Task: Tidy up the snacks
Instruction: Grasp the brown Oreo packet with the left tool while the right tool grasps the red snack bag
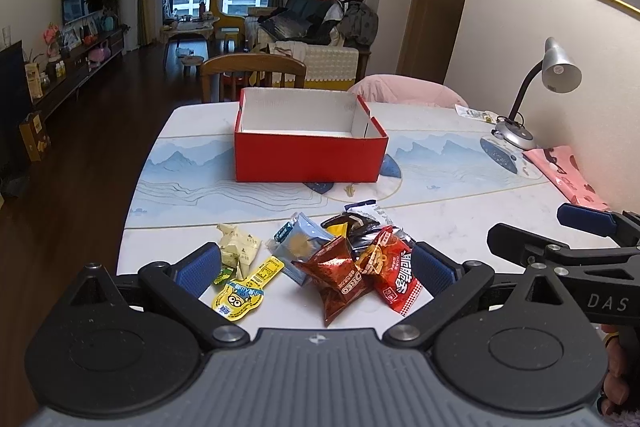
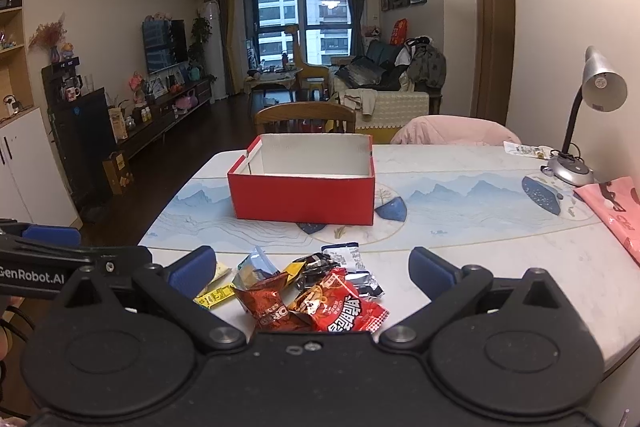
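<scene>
2 grippers, left gripper (image 1: 316,267) and right gripper (image 2: 312,271), fingers spread wide, holding nothing.
Snack pile (image 1: 320,259) lower centre, red box (image 1: 308,143) mid-frame, seemingly empty; risk: slippery overlapping packets, dragging neighbours along.

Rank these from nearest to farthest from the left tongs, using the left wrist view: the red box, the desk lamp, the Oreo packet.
1. Oreo packet: between the open left tongs.
2. Red box: straight ahead, mid-table.
3. Desk lamp: far right, by the wall.

Desk lamp (image 1: 554,75), wooden chair (image 1: 253,69), pink bag (image 2: 616,205)
</scene>
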A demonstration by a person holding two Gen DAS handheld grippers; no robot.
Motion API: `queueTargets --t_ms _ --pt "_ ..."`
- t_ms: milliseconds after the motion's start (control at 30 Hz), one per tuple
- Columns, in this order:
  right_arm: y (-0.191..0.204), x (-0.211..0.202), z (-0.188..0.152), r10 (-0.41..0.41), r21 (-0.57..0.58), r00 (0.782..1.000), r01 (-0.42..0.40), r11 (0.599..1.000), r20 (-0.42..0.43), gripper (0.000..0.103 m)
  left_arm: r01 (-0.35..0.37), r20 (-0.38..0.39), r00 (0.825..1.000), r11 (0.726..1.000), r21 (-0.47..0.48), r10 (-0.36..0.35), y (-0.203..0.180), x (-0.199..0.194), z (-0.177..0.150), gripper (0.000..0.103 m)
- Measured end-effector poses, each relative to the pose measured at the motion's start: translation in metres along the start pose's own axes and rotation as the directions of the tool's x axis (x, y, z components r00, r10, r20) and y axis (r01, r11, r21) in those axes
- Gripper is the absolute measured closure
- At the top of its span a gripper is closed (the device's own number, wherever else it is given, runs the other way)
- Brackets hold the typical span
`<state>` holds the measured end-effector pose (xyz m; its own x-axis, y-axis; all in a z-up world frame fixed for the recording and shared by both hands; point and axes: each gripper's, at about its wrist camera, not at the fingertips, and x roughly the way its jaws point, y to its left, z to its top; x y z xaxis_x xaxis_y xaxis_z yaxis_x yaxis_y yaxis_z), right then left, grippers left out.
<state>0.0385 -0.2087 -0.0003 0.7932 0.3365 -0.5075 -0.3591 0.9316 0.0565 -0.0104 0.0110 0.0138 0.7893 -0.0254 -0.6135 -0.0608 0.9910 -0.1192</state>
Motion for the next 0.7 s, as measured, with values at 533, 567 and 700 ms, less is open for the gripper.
queueTargets --t_ms 533,567,700 --pt "-0.015 0.053 0.003 0.048 0.002 0.997 -0.048 0.999 -0.067 0.0 -0.03 -0.102 0.994 0.999 -0.039 0.026 0.014 0.049 0.009 0.001" --pt "-0.017 0.058 0.002 0.053 0.003 0.996 -0.053 0.999 -0.078 0.001 -0.028 -0.118 0.993 0.998 -0.048 0.022 0.016 0.055 0.009 0.001" --pt "-0.026 0.086 -0.005 0.079 -0.055 0.987 -0.088 0.995 -0.141 0.003 0.005 -0.191 0.981 0.997 -0.071 -0.019 0.021 0.077 0.008 0.001"
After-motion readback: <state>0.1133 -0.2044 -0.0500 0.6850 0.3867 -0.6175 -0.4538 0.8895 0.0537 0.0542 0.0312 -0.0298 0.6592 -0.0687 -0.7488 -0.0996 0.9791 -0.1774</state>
